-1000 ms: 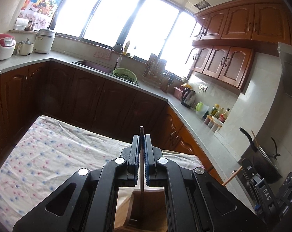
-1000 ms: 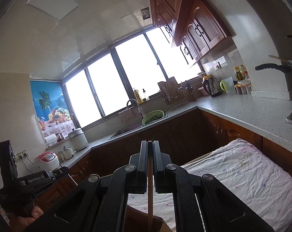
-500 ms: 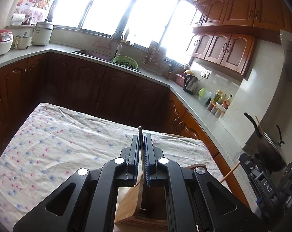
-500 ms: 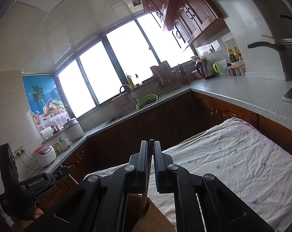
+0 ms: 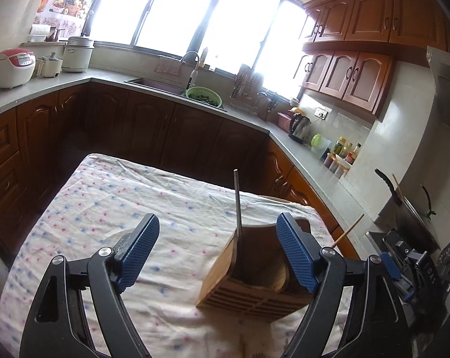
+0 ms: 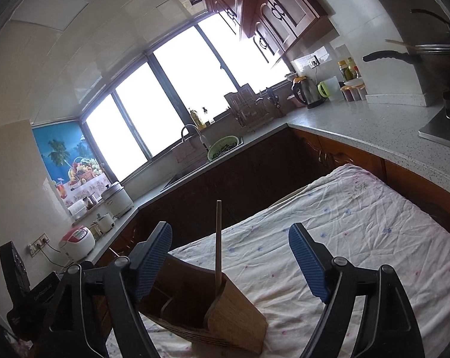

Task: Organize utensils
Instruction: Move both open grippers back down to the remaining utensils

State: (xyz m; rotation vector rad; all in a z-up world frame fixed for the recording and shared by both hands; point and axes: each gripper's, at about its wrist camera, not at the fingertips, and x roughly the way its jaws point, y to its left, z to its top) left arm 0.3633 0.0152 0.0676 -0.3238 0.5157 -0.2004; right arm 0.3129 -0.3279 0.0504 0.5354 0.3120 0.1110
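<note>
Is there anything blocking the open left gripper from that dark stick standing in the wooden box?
Nothing visible does. The dark stick stands in the wooden holder, in the open gap of the left gripper, whose jaws are spread wide.

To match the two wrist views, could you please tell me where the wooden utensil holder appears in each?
Left wrist view: the wooden utensil holder stands lower centre-right on the floral cloth, partly behind the right finger of the open left gripper.
Right wrist view: the holder sits bottom centre-left, by the left finger of the open right gripper.
Shared landmark: the green colander at the sink.
</note>
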